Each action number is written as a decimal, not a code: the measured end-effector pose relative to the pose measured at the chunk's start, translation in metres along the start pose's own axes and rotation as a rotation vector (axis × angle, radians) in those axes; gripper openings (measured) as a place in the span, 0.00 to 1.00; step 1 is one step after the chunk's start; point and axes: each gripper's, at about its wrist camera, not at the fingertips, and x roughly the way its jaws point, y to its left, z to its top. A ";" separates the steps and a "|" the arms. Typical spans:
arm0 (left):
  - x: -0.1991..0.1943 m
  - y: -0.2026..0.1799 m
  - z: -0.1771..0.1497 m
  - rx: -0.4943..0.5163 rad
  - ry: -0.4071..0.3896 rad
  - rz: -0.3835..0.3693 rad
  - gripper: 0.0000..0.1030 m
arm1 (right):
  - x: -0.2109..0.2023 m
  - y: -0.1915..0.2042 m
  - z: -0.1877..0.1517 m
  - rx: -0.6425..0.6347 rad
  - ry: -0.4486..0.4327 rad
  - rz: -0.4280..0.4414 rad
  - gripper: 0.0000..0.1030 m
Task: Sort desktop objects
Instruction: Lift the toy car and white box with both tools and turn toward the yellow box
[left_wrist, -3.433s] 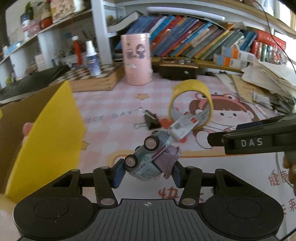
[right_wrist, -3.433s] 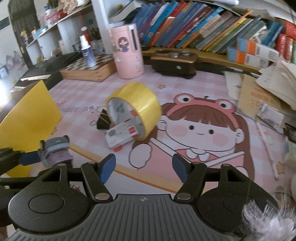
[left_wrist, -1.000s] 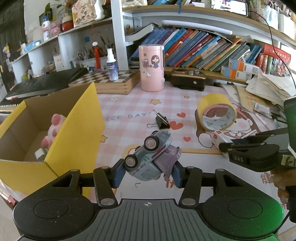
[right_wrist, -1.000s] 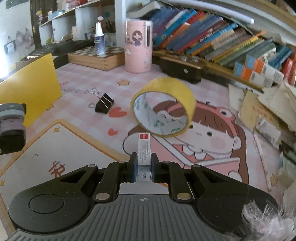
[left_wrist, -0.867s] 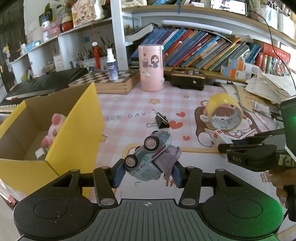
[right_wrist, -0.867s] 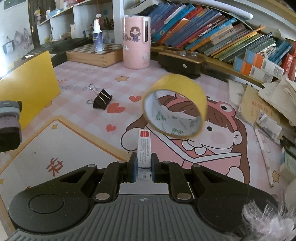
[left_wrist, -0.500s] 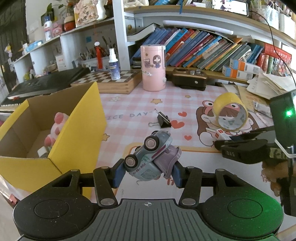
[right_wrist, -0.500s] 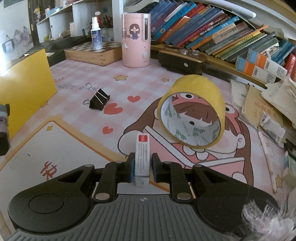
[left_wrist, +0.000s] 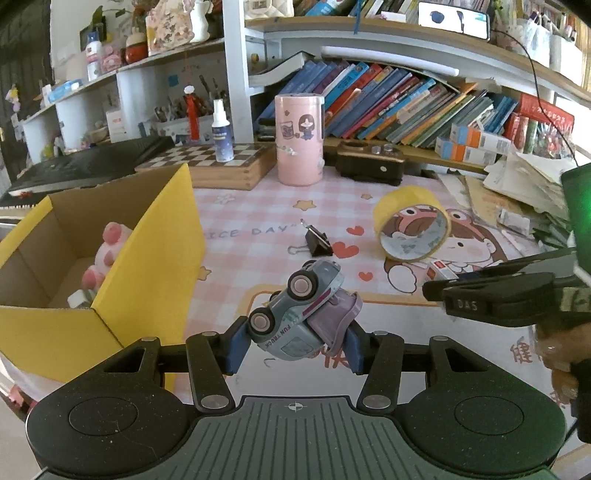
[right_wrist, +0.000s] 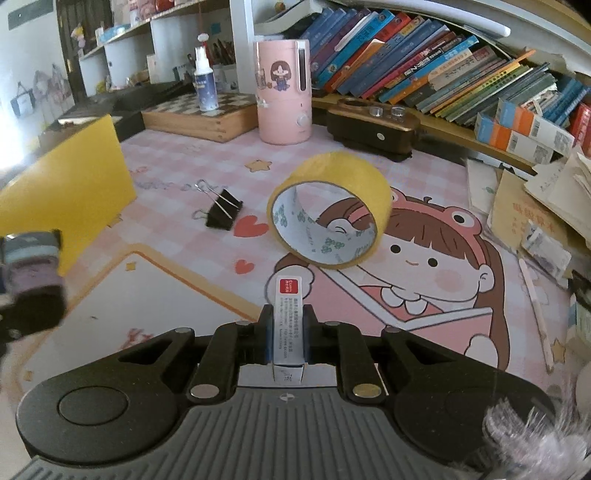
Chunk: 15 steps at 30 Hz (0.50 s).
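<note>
Gripping a tilted toy truck (left_wrist: 301, 317) in your left tool (left_wrist: 293, 349), pads clamped on both its sides, above the surface (left_wrist: 258, 221) beside the yellow box (left_wrist: 162, 243). Your right tool (right_wrist: 288, 338) is squeezed tight on a small white carton (right_wrist: 289, 314), held upright just short of the yellow tape roll (right_wrist: 332, 206) standing on edge, binder clip (right_wrist: 221, 212) nearby

The toy truck (left_wrist: 300, 318) looks like glossy moulded plastic in grey-blue and lilac, while the small box (right_wrist: 289, 320) is smooth printed card. The yellow tape roll (right_wrist: 330, 208) has a shiny film skin over a printed paper core, and the binder clip (right_wrist: 223, 213) is matt black metal with bright wire handles. The yellow carton (left_wrist: 155, 258) shows raw brown corrugated cardboard inside, and the desk mat (right_wrist: 424, 236) is smooth and faintly glossy.
</note>
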 end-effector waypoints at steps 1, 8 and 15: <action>-0.001 0.000 0.000 0.001 -0.003 -0.005 0.49 | -0.005 0.002 0.000 0.009 -0.002 0.005 0.13; -0.011 0.008 -0.005 0.004 -0.024 -0.052 0.49 | -0.038 0.014 -0.005 0.096 0.000 0.025 0.13; -0.026 0.018 -0.013 0.025 -0.049 -0.100 0.49 | -0.062 0.039 -0.018 0.098 -0.011 -0.005 0.13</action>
